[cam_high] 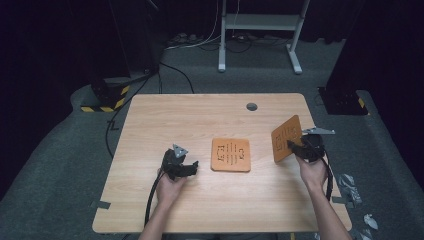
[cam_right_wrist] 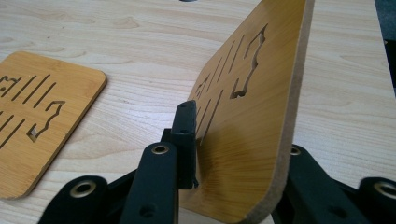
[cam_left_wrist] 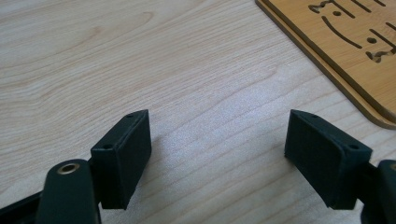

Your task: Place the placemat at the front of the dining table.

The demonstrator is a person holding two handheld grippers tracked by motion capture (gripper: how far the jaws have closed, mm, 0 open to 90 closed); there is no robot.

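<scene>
A wooden coaster (cam_high: pixel 231 154) with cut-out slots lies flat at the middle of the table; in the left gripper view its stacked double edge (cam_left_wrist: pixel 345 56) shows two thin boards. My right gripper (cam_high: pixel 299 148) is shut on a second slotted coaster (cam_high: pixel 286 137) and holds it on edge, tilted above the table's right side; the board (cam_right_wrist: pixel 252 121) stands between the jaws. My left gripper (cam_high: pixel 189 167) stands open just left of the flat coaster, its pads (cam_left_wrist: pixel 123 154) wide apart over bare wood with nothing between them.
A round grey hole (cam_high: pixel 251 106) sits near the table's far edge. The light wooden table (cam_high: pixel 165 120) ends close to the right gripper. Cables trail from both grippers toward the front edge. White desk legs (cam_high: pixel 295 45) stand on the floor beyond.
</scene>
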